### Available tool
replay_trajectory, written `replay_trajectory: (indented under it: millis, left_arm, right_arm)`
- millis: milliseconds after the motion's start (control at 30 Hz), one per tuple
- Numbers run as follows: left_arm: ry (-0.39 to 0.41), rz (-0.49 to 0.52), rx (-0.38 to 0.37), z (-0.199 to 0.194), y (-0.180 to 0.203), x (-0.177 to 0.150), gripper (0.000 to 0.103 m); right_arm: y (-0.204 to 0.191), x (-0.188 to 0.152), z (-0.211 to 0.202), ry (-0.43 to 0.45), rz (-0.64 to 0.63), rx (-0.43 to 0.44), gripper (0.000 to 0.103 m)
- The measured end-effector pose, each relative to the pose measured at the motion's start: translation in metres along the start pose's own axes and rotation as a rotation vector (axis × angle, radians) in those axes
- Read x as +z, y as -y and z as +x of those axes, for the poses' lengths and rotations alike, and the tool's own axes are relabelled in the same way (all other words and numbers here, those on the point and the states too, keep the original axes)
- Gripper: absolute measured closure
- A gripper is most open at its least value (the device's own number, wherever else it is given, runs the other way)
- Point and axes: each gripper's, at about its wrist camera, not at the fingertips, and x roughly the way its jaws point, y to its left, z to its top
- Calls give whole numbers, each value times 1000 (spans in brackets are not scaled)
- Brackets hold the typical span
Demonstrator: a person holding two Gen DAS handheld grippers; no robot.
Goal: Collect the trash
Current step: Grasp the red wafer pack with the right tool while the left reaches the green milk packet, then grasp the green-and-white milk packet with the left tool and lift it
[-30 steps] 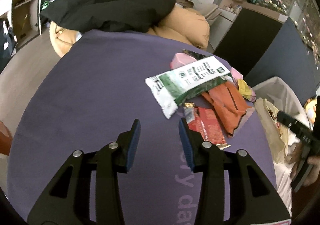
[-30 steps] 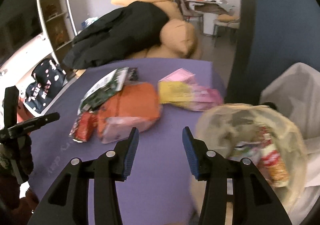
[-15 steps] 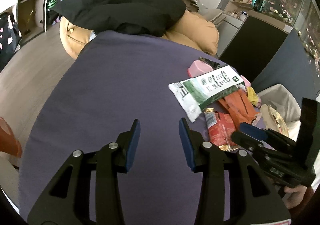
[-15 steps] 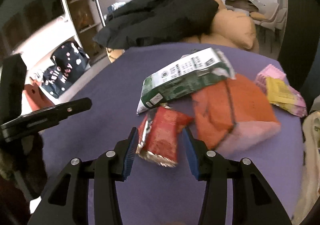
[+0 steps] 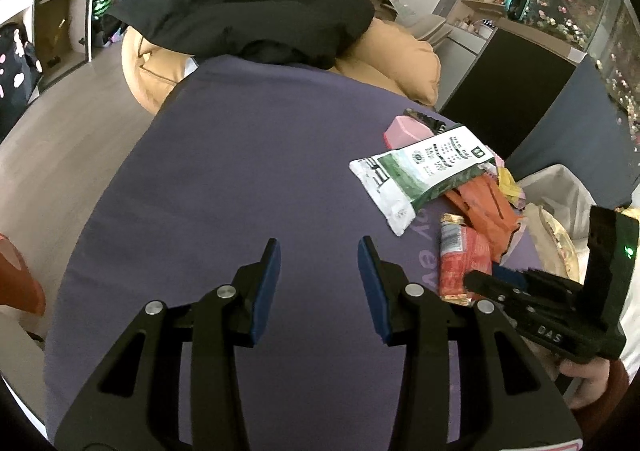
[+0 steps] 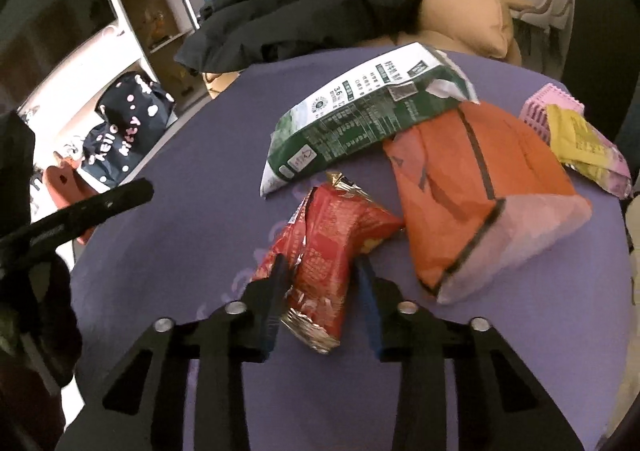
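A purple surface (image 6: 168, 251) carries a litter of wrappers near its right edge: a red packet (image 6: 332, 243), an orange bag (image 6: 472, 187), a green-and-white pouch (image 6: 360, 119), a yellow wrapper (image 6: 580, 143) and a pink item (image 6: 548, 107).

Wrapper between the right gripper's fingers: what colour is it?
Red wrapper with crinkled silver ends; clearest in the right wrist view.

A red, foil-edged wrapper (image 6: 326, 251) is lying between the blue-padded fingers (image 6: 276, 291). Beyond them, a green-and-white printed carton (image 6: 360, 119) is showing against the purple cloth (image 6: 180, 211), with an orange pouch (image 6: 480, 187) to their right.
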Motion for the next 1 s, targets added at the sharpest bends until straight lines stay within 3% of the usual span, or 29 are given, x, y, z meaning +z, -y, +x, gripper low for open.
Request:
replay_trajectory:
  millis: [133,267,433,600,700,900,1000]
  left_arm:
    - [7,19,-37,3,8,4,65]
    - [4,55,-125,16,23,16,64]
    - [-45,86,-217,47,49,47,59]
    - [4,176,-194,76,78,79,59]
    - [-15,139,-193,100,81,96,59]
    - [-116,51,-256,122,69,92,59]
    - [-149,84,-290,110,70,79,59]
  right_arm:
    - [3,-11,-19,17,-23,-1,85]
    - [15,-18,-43,65,-8,-14,86]
    - [41,-20,-77,151,28,-97,86]
    - [72,-28,-95,181,106,-148,86]
    - [83,-37,-97,170,132,-143,86]
    - [96,-52,-91,142,140,-139,86]
    - [98,-55,-90,134,143,-101,86]
